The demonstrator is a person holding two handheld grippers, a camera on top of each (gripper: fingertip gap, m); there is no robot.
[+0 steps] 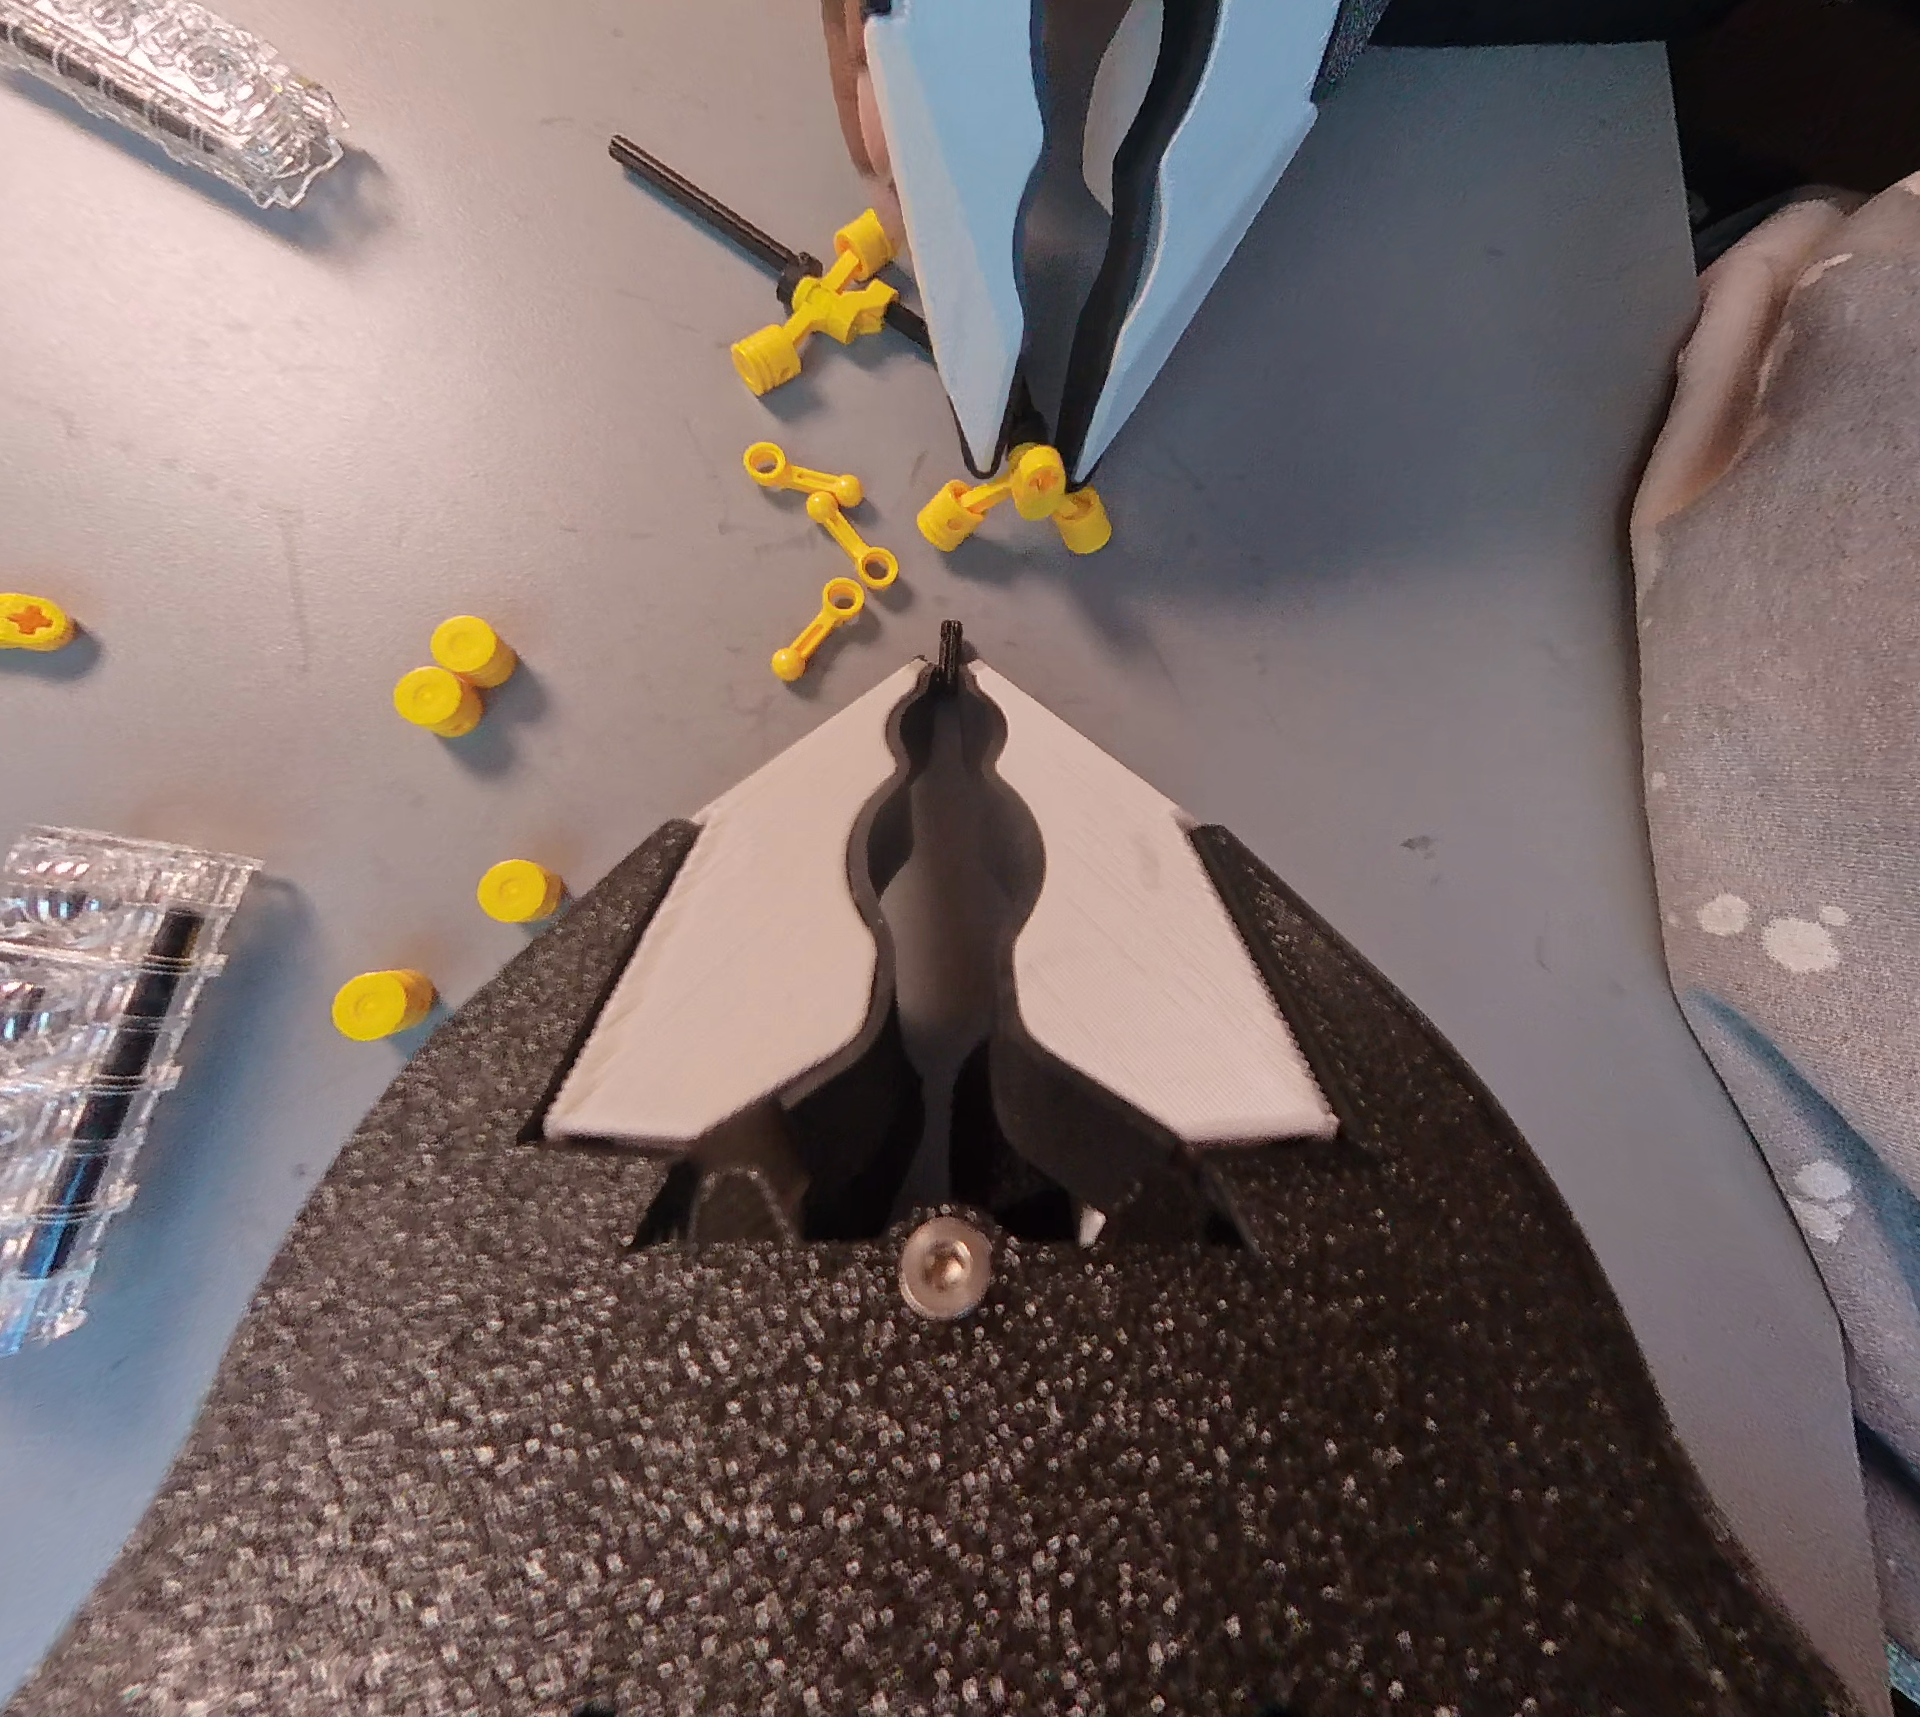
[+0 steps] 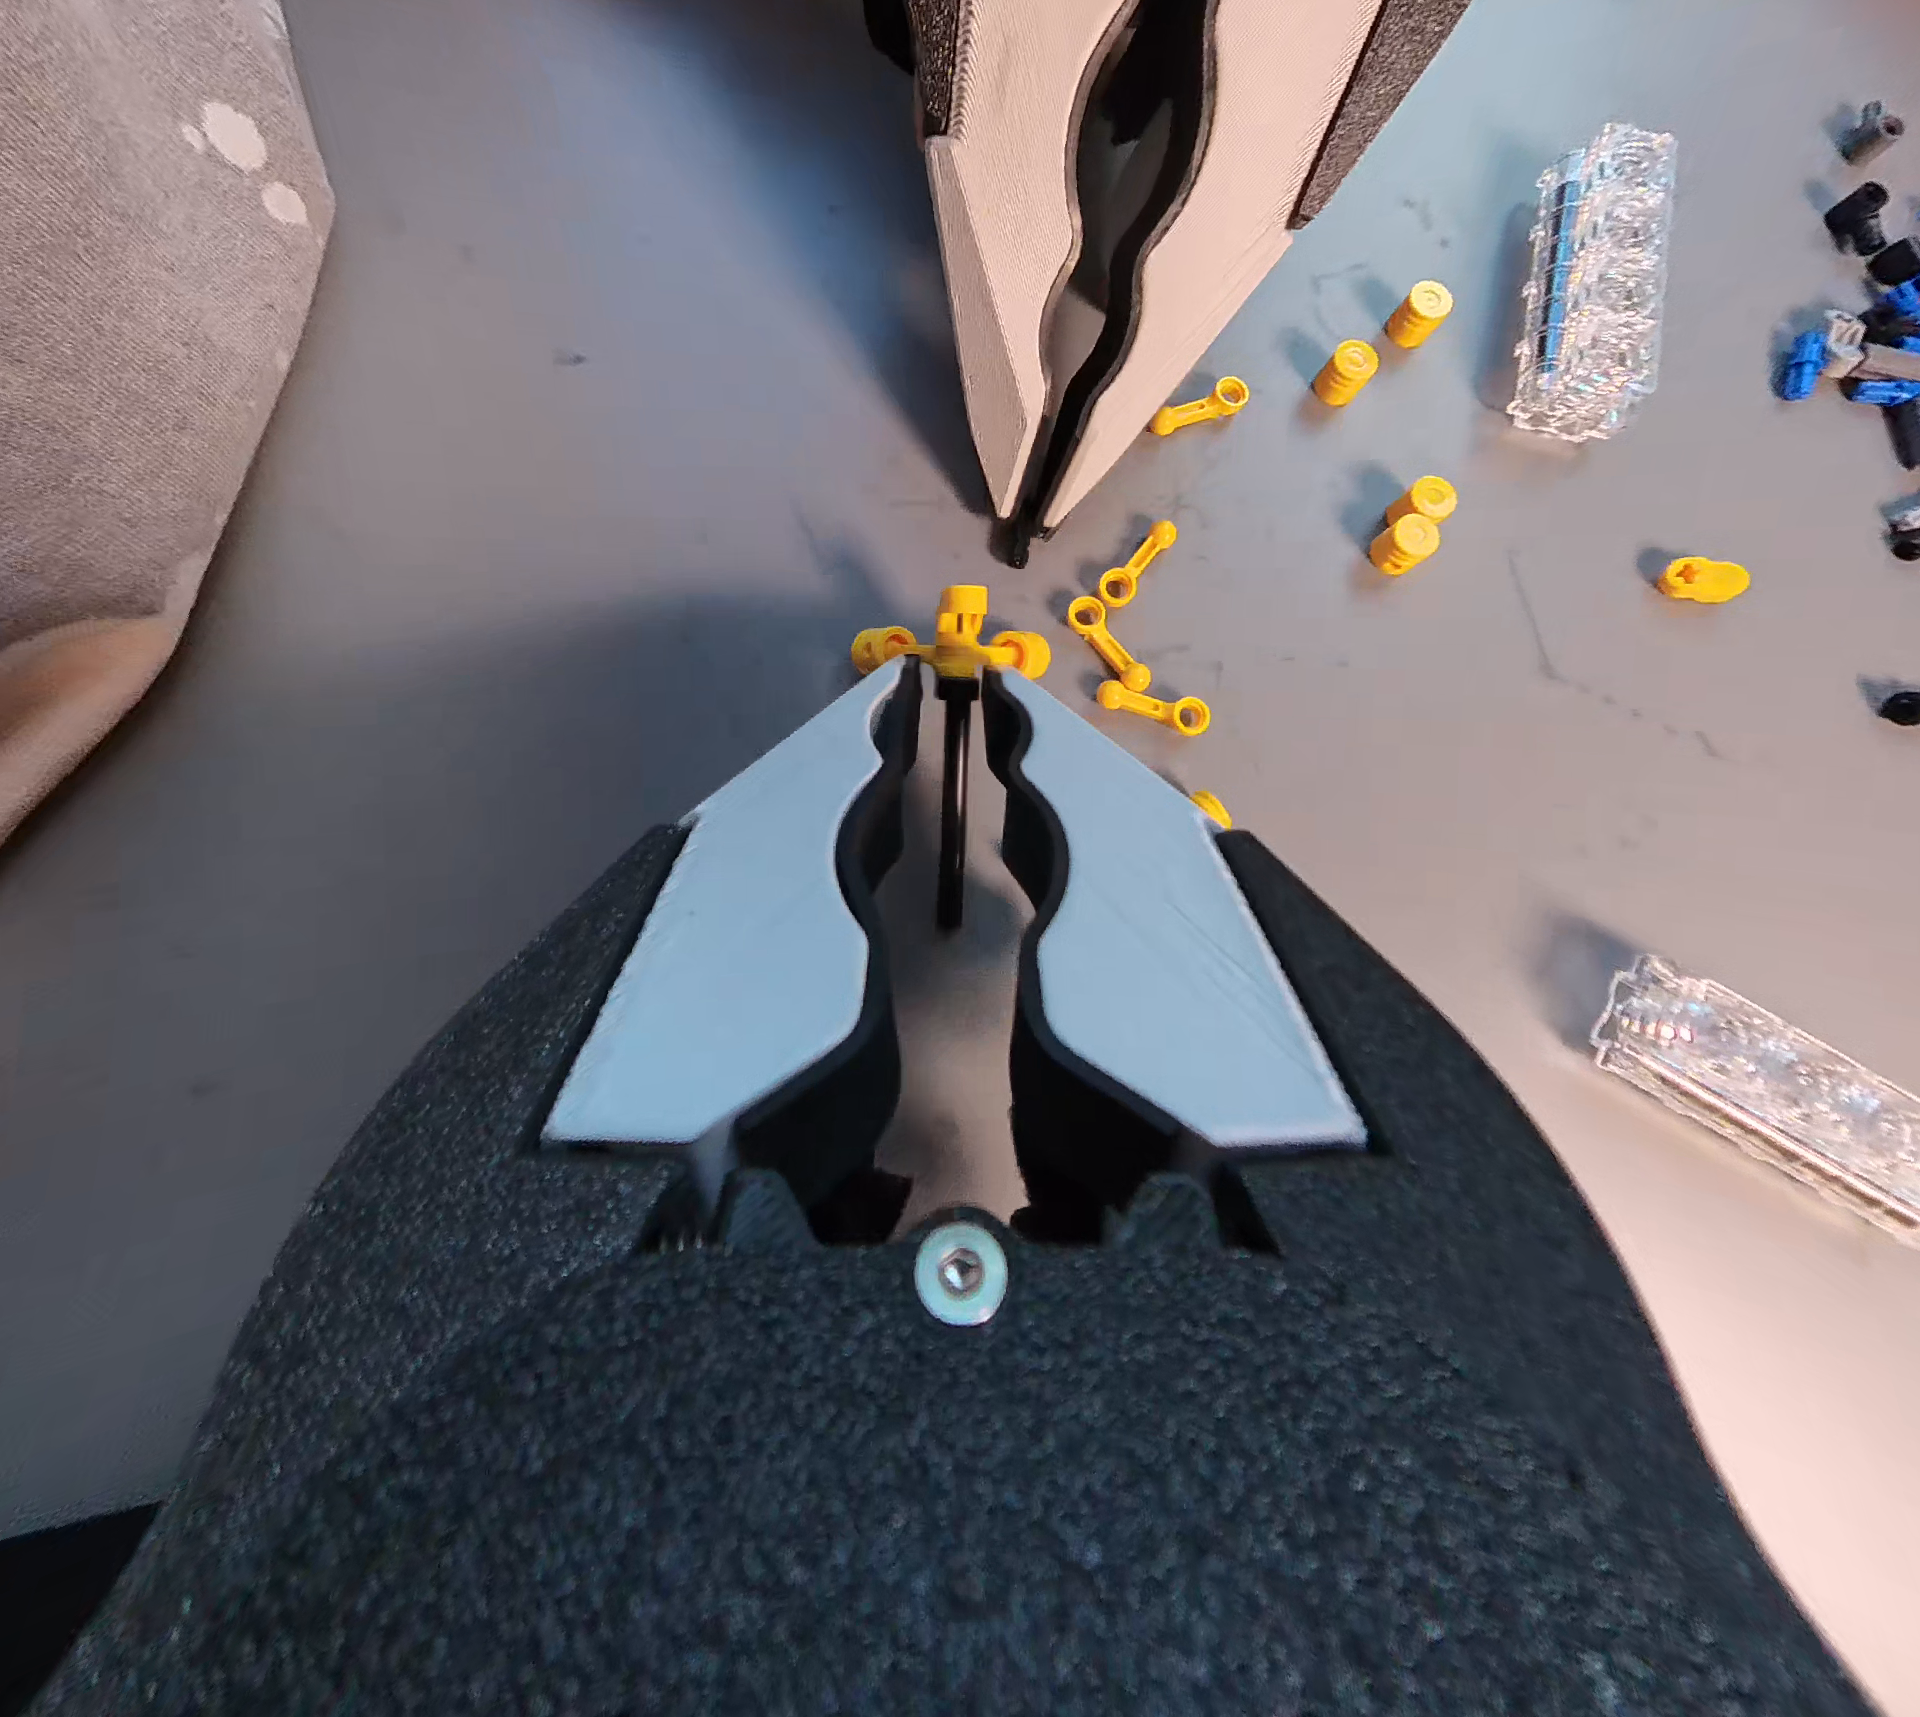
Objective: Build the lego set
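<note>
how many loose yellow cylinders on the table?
4. All left of the left claw: a touching pair, then two singles nearer the camera. More may be hidden.

Looks like a hobby/lab bench: plain grey tabletop (image 1: pixel 1351 628) w/ scattered yellow toy-brick parts (image 1: pixel 457 680) & clear plastic blocks (image 2: pixel 1595 285).

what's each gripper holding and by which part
The left gripper is shut on the end of a thin black axle. The right gripper pinches a yellow piston assembly at its black shaft, just behind the yellow hub.
</note>
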